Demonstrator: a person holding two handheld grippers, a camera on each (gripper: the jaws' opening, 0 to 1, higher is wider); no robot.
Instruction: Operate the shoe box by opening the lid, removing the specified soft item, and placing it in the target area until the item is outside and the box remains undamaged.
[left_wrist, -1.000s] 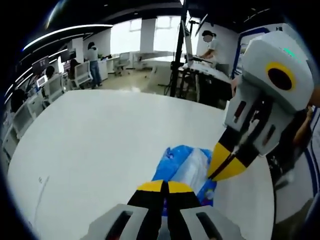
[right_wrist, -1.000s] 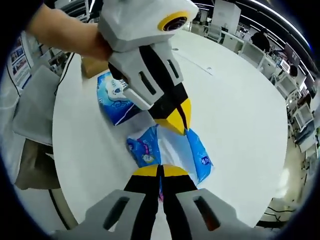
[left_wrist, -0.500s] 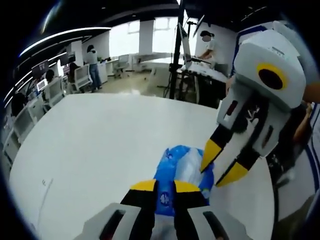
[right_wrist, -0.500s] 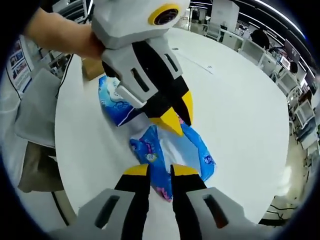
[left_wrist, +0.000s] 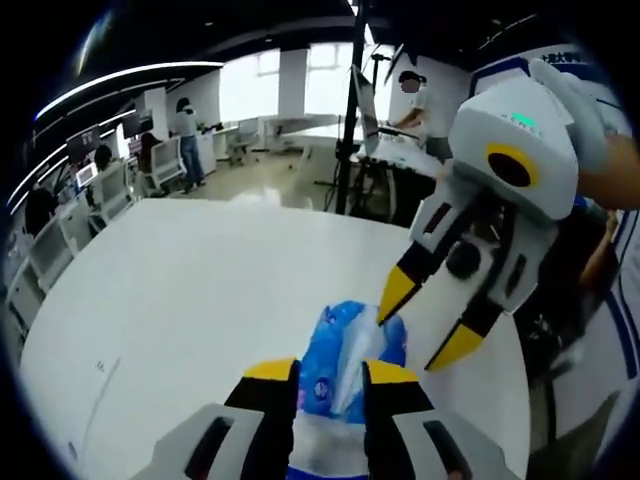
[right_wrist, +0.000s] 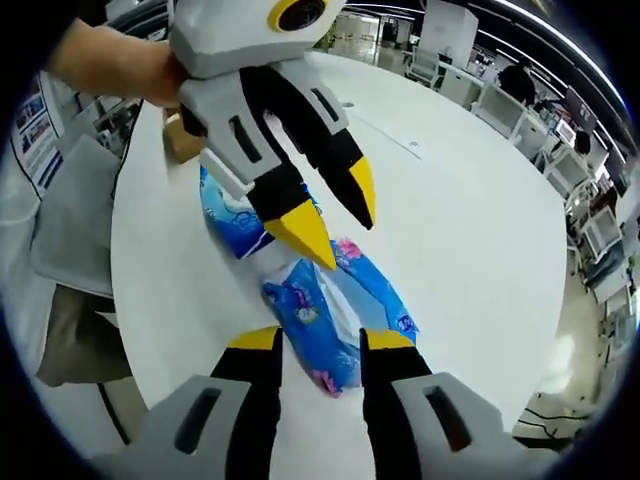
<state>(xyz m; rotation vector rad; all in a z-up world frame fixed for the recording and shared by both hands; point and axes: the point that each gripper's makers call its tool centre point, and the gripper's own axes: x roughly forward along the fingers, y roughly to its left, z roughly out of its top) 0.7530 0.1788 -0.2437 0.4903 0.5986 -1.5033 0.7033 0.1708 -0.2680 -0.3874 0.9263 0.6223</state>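
In the left gripper view, the left claw (left_wrist: 331, 374) has its yellow-tipped jaws apart, straddling the near end of a soft blue-and-white plastic packet (left_wrist: 345, 355) that lies crinkled on the round, smooth white tabletop (left_wrist: 190, 290). Just beyond it, the right claw (left_wrist: 420, 320) hangs with jaws spread wide, one tip touching the packet's far end. In the right gripper view, the right claw (right_wrist: 320, 340) brackets the same glossy packet (right_wrist: 330, 310), with the left claw (right_wrist: 335, 225) open above it. A second blue packet (right_wrist: 225, 215) lies just behind, and a brown cardboard box (right_wrist: 178, 140) sits near the tabletop edge.
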